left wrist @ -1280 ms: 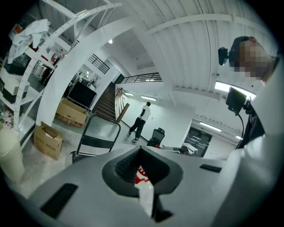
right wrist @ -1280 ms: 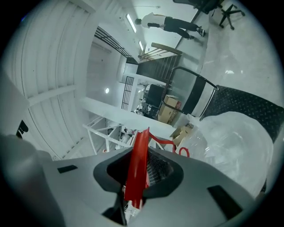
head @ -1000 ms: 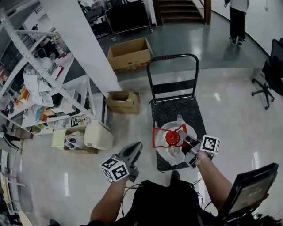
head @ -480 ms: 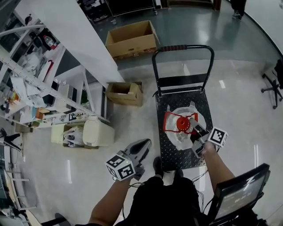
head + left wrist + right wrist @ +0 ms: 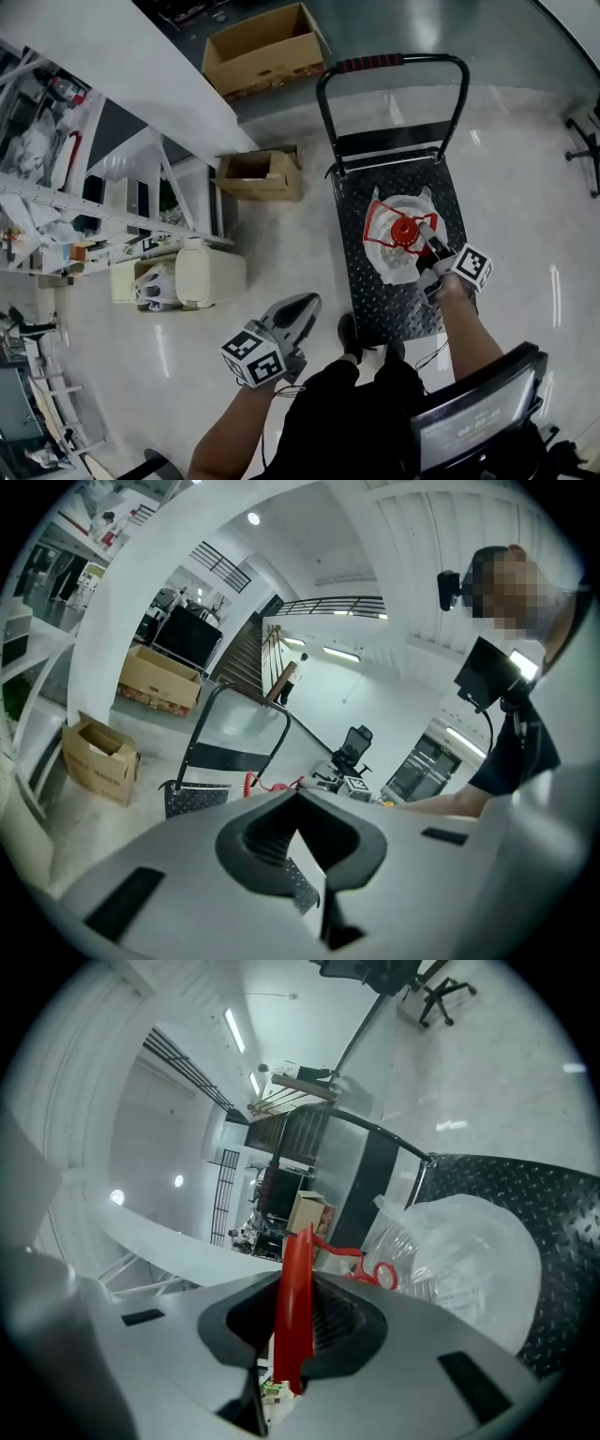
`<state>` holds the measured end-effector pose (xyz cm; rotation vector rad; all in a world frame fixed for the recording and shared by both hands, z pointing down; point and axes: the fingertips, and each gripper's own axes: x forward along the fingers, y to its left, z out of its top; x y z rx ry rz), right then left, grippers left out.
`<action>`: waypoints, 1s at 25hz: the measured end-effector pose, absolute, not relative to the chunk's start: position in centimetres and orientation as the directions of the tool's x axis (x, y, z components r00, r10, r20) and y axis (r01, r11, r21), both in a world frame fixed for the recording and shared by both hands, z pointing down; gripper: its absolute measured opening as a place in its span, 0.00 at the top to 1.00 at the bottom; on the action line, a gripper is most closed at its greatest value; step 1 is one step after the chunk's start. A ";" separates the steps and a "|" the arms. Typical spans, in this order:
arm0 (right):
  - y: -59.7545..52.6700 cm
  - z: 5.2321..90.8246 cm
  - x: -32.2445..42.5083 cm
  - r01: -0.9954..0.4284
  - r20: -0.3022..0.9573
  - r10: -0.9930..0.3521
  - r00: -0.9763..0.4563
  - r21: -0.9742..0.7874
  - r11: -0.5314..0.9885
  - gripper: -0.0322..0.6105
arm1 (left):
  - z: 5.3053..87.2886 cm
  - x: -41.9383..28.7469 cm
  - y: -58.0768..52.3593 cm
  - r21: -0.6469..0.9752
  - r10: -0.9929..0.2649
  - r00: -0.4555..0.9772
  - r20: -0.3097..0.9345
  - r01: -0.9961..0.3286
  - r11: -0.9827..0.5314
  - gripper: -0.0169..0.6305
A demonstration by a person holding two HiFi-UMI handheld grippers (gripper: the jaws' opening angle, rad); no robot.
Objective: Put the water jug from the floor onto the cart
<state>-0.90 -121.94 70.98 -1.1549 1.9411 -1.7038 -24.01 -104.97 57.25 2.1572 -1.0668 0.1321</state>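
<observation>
Black cart [image 5: 375, 309] on glossy floor [image 5: 281, 253]

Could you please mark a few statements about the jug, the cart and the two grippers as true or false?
1. The right gripper is shut on the red handle of the jug. True.
2. The left gripper holds a box. False: it is shut and empty.
3. The jug is over the deck of the cart. True.
4. The jug's cap is blue. False: it is red.
</observation>
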 end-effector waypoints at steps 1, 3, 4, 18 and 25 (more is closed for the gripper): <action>-122.0 71.7 -0.6 -0.357 0.276 -0.732 -0.623 -0.933 -0.047 0.85 | 57.5 -23.9 -105.1 0.560 -0.648 0.656 0.387 -0.725 -0.400 0.98; -122.3 72.6 0.2 -0.343 0.274 -0.744 -0.609 -0.937 -0.065 0.85 | 58.0 -23.6 -105.3 0.569 -0.636 0.663 0.395 -0.720 -0.397 0.98; -122.5 72.8 0.7 -0.333 0.264 -0.757 -0.598 -0.941 -0.065 0.85 | 58.2 -23.6 -105.3 0.572 -0.631 0.665 0.400 -0.719 -0.394 0.98; -117.2 75.9 9.2 -0.324 0.383 -0.756 -0.531 -0.916 -0.236 0.85 | 58.3 -19.6 -101.3 0.577 -0.597 0.673 0.436 -0.719 -0.389 0.98; -114.7 77.9 11.8 -0.486 0.499 -0.690 -0.525 -0.841 -0.239 0.60 | 56.3 -18.2 -100.6 0.529 -0.643 0.642 0.418 -0.747 -0.402 0.98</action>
